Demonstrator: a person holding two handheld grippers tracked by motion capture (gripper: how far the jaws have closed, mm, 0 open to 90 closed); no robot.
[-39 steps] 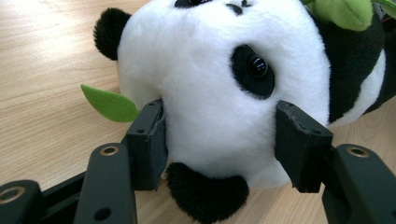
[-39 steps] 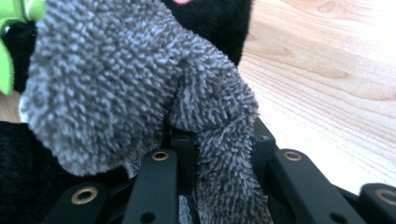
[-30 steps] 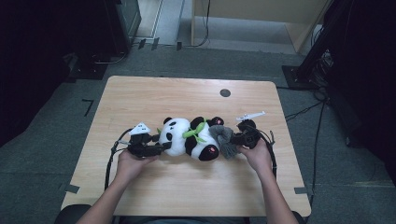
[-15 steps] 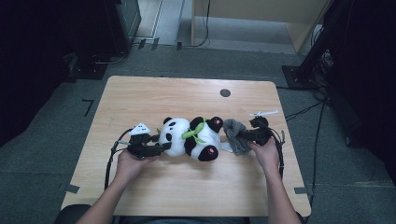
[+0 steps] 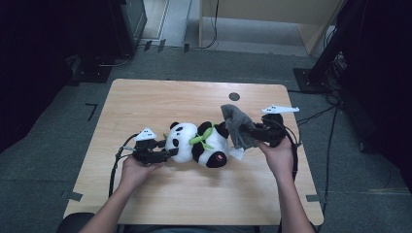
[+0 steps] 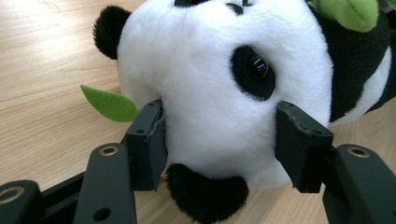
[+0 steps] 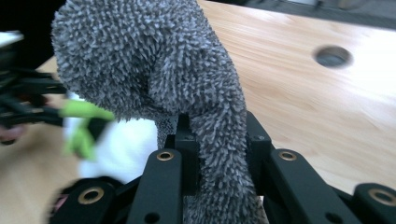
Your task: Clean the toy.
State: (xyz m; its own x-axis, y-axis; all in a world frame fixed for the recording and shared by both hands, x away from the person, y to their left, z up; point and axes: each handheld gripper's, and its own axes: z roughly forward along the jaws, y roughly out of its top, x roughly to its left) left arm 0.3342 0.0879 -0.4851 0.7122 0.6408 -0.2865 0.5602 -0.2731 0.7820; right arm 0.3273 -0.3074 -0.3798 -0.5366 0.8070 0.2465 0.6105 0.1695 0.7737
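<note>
Lifted off the panda, the grey cloth hangs pinched in the right claw.

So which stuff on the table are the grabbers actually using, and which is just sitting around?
In use:
- panda toy, its head squeezed between the left gripper jaws
- fuzzy grey cloth, pinched and lifted by the right gripper

Just there:
- round hole in the wooden table
- small green leaf beside the panda's head, lying on the wood
</note>
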